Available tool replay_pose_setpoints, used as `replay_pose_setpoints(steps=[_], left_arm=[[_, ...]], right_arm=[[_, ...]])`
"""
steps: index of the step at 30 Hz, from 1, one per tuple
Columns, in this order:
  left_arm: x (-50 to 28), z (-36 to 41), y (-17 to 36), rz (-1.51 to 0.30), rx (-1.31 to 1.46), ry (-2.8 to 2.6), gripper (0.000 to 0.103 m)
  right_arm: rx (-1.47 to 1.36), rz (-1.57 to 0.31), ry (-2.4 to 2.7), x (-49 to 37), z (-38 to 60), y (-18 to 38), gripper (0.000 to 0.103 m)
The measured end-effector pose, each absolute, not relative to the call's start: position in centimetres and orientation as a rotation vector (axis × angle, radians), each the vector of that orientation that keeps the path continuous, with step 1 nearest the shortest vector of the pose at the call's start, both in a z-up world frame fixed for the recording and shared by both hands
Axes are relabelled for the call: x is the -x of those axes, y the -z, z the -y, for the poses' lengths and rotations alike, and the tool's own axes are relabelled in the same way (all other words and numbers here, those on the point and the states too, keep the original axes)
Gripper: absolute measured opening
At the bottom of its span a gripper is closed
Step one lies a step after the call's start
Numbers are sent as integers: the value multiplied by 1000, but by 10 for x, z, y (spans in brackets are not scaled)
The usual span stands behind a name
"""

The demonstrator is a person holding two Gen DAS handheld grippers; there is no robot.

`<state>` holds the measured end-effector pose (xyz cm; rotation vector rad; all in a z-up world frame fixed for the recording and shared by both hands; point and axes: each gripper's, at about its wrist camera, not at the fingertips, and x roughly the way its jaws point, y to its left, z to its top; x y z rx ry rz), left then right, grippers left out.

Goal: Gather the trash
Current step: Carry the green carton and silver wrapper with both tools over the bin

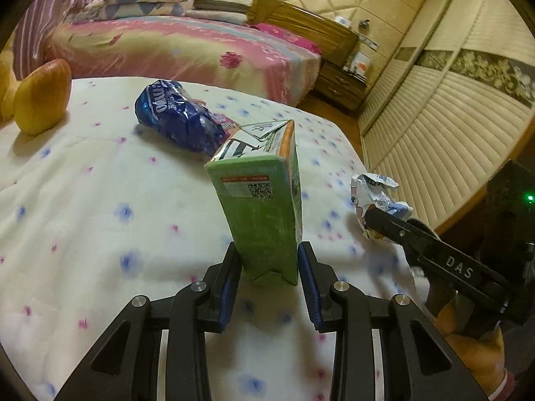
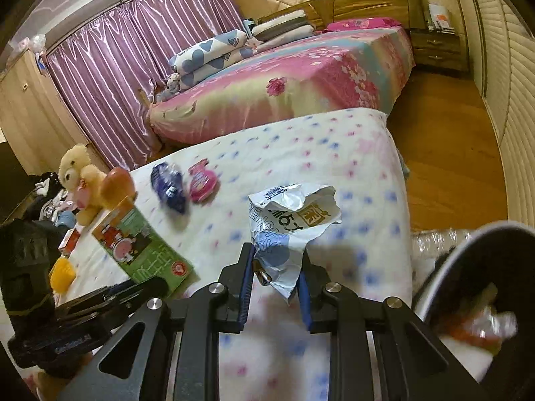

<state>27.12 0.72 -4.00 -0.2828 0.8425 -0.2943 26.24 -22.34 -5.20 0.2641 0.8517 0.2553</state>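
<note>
The left hand-held gripper (image 1: 269, 264) grips the base of a green carton (image 1: 264, 207) above the white spotted bed (image 1: 100, 200). The right hand-held gripper (image 2: 276, 267) clamps a crumpled white wrapper (image 2: 291, 224) beside it. A blue packet (image 1: 177, 117) lies farther off, left.

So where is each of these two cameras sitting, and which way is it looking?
Left wrist: behind the left gripper, looking down across the quilt at the green carton it clamps.
Right wrist: behind the right gripper, looking at the crumpled white wrapper it pinches.
Shared: carton, wrapper, blue snack bag, each other's gripper.
</note>
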Motion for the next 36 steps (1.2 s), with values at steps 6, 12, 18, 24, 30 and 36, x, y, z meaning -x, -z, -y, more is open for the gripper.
replay_pose_setpoints(steps=[6, 12, 18, 24, 30, 36], left_arm=[[-260, -1, 35, -835, 245, 327, 32], [-239, 8, 34, -829, 221, 369, 32], [-225, 27, 29, -821, 177, 417, 31], [-216, 47, 26, -823, 146, 457, 31], [-213, 69, 25, -835, 113, 493, 31], [-212, 89, 23, -839, 81, 530, 31]], right_arm=[[-268, -841, -247, -228, 225, 46, 24], [-288, -826, -215, -200, 235, 41, 24], [-310, -817, -174, -178, 252, 39, 24], [-333, -794, -127, -159, 275, 35, 24], [-351, -784, -78, -145, 296, 35, 24], [-364, -772, -39, -134, 311, 33, 24]])
